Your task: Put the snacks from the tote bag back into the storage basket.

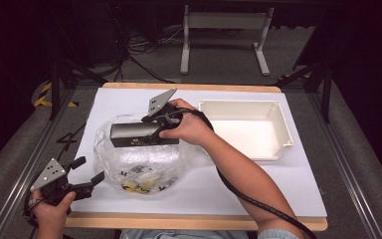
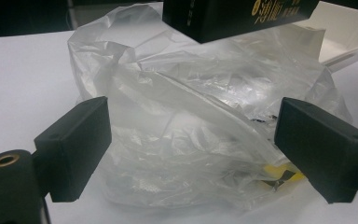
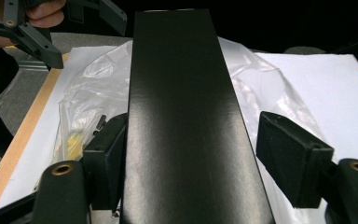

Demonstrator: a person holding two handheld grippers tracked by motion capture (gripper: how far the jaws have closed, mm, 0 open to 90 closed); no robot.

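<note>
A long black box [image 1: 138,133] with gold print hangs above a crumpled clear plastic bag [image 1: 144,162] on the white table sheet. My right gripper [image 1: 155,130] is shut on the box's right end, and the box [image 3: 182,116] runs away from the camera between its jaws. The box's underside [image 2: 233,16] also appears at the top of the left gripper view. My left gripper [image 1: 89,170] stands open at the table's front left corner, aimed at the bag [image 2: 191,116], nothing between its jaws. Yellow and black items [image 1: 139,183] lie inside the bag.
A shallow white tray [image 1: 284,127] stands empty on the right half of the table. The wooden table edge [image 1: 194,221] runs along the front. Metal rails flank the table, and cables lie on the floor beyond it.
</note>
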